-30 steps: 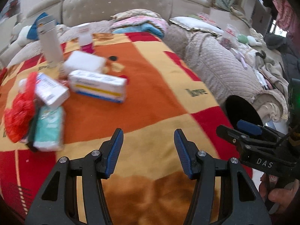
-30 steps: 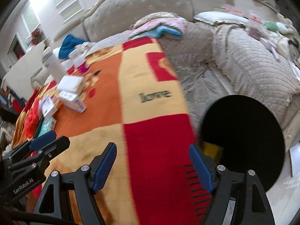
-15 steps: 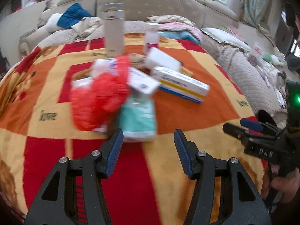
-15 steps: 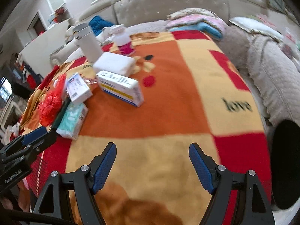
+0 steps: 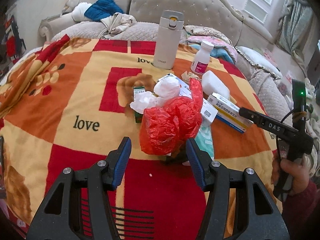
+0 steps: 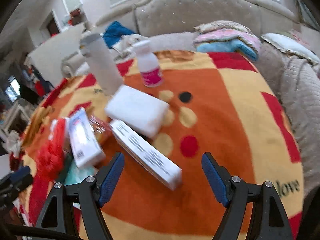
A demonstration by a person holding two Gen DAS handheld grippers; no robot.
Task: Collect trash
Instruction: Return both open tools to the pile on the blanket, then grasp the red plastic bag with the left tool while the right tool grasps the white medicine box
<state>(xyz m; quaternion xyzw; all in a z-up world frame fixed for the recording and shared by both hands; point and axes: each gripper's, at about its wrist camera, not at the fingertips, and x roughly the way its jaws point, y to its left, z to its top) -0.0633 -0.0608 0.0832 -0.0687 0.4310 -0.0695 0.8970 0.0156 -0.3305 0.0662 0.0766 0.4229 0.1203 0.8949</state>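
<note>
Now your left gripper [image 5: 159,161] points down at the red bag [image 5: 171,124]. Its fingers are apart and hold nothing. The bag sits just past the tips, on the blanket [image 5: 60,104], and no finger touches it.

Use the red bag as your marker. White paper wads [image 5: 158,96] lie against its far side. A green box [image 5: 139,102] pokes out on its left, under the wads. A teal pack [image 5: 206,138] lies against its right side. A white box [image 5: 208,113] leans on it too, and a long box [image 5: 230,113] lies farther right. Behind the bag stand a flask [image 5: 168,40] and a small bottle [image 5: 201,61]. A white block [image 5: 215,85] lies in front of the bottle.

Your right gripper [image 6: 163,179] is open wide and holds nothing. It hangs over the long box [image 6: 146,154], right of the red bag [image 6: 51,152]. This view is blurry. Your hand [image 5: 290,170] shows at the far right of the left view, holding the right gripper.
</note>
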